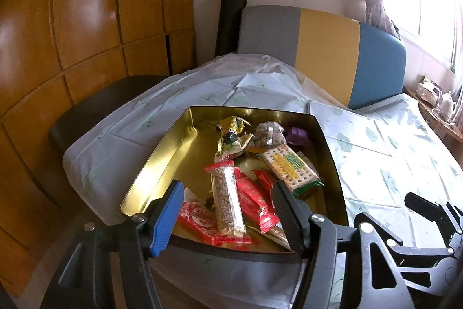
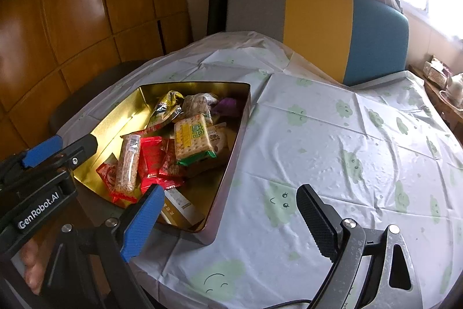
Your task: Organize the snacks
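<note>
An open gold tin [image 1: 162, 152] [image 2: 231, 173] sits on the table and holds several snacks. In it lie a long cereal bar [image 1: 227, 199] [image 2: 128, 164], red packets [image 1: 251, 199] [image 2: 150, 158], a cracker pack [image 1: 289, 167] [image 2: 192, 138], a yellow-green packet [image 1: 231, 135] and a purple sweet [image 1: 298, 135]. My left gripper [image 1: 228, 204] [image 2: 65, 148] hovers open over the tin's near edge, its fingers on either side of the cereal bar and not touching it. My right gripper [image 2: 231, 213] [image 1: 419, 204] stands open by the tin's right wall, with nothing held.
A tablecloth with green clouds [image 2: 347, 135] covers the table. A chair with a grey, yellow and blue back [image 1: 327, 48] stands behind it, a dark chair [image 1: 95, 112] at the left. Wooden cupboards line the left wall. A side shelf holds a teapot [image 1: 445, 103].
</note>
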A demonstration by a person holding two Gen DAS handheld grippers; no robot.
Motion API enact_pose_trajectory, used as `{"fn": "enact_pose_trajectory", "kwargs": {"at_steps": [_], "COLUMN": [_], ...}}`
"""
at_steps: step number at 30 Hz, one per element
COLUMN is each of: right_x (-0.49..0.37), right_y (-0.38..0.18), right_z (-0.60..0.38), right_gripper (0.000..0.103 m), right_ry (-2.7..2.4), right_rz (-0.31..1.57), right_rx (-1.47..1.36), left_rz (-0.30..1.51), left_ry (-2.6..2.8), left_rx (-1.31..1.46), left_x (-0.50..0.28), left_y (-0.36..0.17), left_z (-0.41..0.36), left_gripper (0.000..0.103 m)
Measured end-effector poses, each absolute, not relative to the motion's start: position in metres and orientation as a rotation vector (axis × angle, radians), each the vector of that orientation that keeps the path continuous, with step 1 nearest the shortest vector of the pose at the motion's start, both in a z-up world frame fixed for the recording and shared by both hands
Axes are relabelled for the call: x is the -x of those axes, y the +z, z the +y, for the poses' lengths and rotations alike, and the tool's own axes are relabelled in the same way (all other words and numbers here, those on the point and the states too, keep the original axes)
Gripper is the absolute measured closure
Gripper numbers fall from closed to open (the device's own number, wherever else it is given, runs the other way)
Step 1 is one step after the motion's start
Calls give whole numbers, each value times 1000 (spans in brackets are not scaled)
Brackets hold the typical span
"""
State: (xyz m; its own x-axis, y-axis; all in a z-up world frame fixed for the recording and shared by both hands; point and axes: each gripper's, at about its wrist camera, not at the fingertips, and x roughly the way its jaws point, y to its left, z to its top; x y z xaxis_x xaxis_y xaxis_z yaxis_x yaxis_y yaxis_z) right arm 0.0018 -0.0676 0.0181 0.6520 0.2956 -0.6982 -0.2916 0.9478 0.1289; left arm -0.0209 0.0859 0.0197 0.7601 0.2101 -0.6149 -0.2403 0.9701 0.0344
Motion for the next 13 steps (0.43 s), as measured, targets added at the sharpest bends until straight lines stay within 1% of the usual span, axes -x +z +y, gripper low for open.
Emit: {"fn": "enact_pose_trajectory", "kwargs": {"at_steps": [3,4,6,7,13], "right_x": [-2,-2,-2,-2,-4], "right_y": [18,18,17,16,20], "right_z": [-67,-67,-67,-67,-75], "right_gripper": [10,10,9,9,9], "right_ry": [334,334,335,336,339], "right_rz": [794,794,796,797,793], "right_rx": [-4,-5,-7,-7,-33], "left_rz": [668,669,673,671,648], "left_ry": [235,229,217,216,219], "left_rx": [48,52,58,62,44], "left_x": [21,20,19,19,19], "left_y": [19,18,17,16,21], "left_z": [85,85,85,85,85], "left_gripper": [40,42,55,56,57]}}
